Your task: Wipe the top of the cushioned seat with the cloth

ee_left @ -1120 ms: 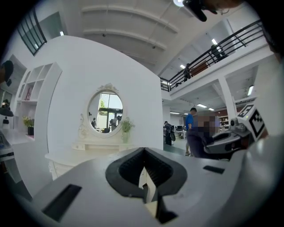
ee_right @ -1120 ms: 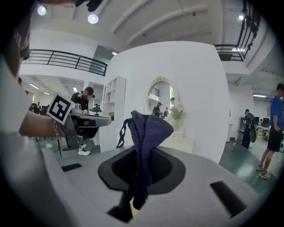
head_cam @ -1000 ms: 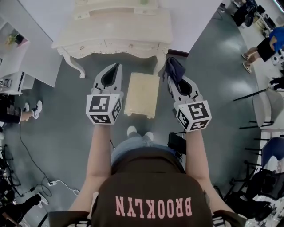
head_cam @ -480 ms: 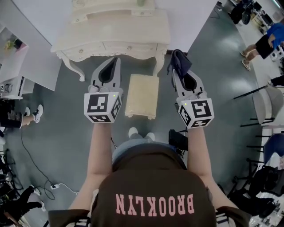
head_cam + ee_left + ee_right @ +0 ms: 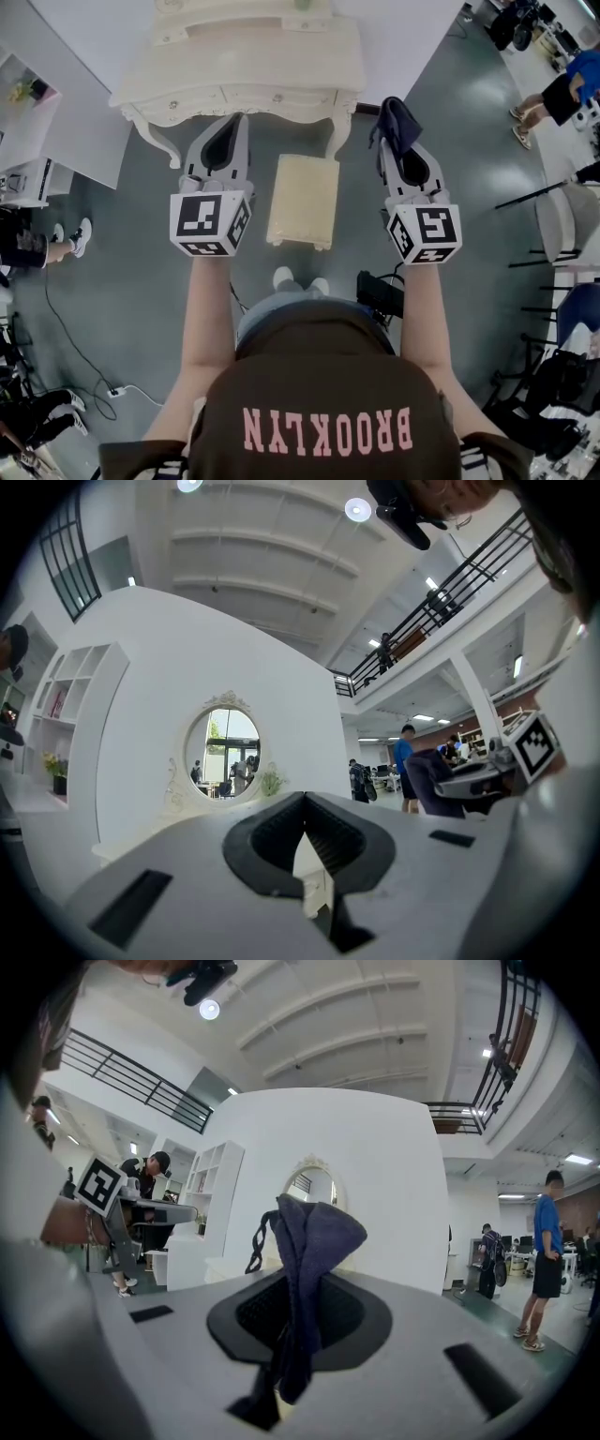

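Over the last second I have carried both tongs up and a little outward. My right tongs (image 5: 398,145) have drifted right and forward, off the line of the pale yellow, rectangular cushioned seat (image 5: 302,200) and toward the leg of the cream carved worktop (image 5: 239,70) beyond it. My left tongs (image 5: 234,122) have shifted left and forward in the same way. The seat itself has not moved: it stands on the grey-green floor (image 5: 141,281) between my two arms, just in front of my feet and well below both tools.

The right tongs are still clenched on the dark blue, crumpled cloth (image 5: 396,120), and in the right gripper view the fabric (image 5: 314,1232) stands bunched above the closed jaws with a tail hanging below. The left tongs (image 5: 305,803) are closed tip to tip on nothing, and past them I see only a white wall with an oval mirror (image 5: 223,747).

Both gripper views look out level across the room, not down at the cushion. So I judge that the wiping has not begun: the cloth is secure but held high and off to the side. It has to come down and inward onto the seat top before any stroke can start.
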The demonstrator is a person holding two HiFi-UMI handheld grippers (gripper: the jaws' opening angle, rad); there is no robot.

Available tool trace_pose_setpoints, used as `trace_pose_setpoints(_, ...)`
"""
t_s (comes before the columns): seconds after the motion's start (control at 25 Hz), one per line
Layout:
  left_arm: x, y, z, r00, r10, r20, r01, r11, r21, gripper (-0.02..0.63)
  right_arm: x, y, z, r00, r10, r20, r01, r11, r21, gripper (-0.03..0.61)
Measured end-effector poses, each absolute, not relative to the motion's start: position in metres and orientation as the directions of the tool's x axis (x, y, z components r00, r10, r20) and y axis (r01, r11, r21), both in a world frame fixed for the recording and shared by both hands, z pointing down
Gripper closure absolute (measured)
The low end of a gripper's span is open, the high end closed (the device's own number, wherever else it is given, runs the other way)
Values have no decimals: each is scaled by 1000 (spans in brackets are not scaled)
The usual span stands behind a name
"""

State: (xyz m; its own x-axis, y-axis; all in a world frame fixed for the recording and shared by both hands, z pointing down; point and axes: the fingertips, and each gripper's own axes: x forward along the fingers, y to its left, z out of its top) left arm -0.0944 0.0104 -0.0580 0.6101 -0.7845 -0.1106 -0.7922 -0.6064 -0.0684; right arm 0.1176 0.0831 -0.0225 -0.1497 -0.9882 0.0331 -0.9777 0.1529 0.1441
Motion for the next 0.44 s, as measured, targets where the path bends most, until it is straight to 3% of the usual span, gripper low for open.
trace_pose_setpoints(0.44, -100, 5, -48, 605, -791, -85, -795, -597, -103, 609, 127, 86, -12, -116, -992, 39, -984, 120, 134, 545)
